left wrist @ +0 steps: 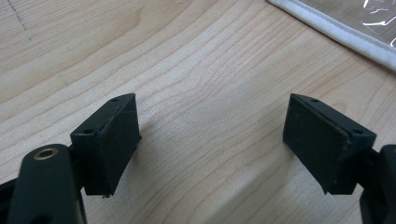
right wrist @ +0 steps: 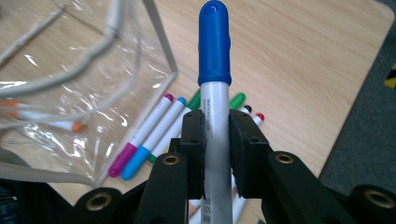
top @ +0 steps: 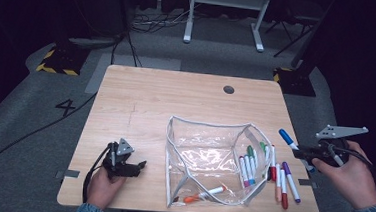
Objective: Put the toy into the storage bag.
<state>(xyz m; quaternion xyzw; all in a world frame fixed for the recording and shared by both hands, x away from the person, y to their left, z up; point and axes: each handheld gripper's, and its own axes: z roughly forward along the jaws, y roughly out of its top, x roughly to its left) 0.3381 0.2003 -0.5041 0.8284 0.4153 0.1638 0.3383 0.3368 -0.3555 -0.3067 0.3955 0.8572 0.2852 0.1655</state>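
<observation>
Transfer of markers into the clear pouch (top: 207, 157) at frame centre is judged underway: a blue-capped marker (right wrist: 214, 93) is clamped in the right claw (right wrist: 215, 133) at right, to be carried over the pouch's open top, while the left claw (left wrist: 210, 140) is held apart, empty

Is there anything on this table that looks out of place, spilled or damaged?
Nothing looks damaged or spilled. The clear pouch stands open with an orange marker inside, and loose markers lie in an uneven row at its right. The right claw holds a blue-capped marker; the left claw is open, holding nothing.
</observation>
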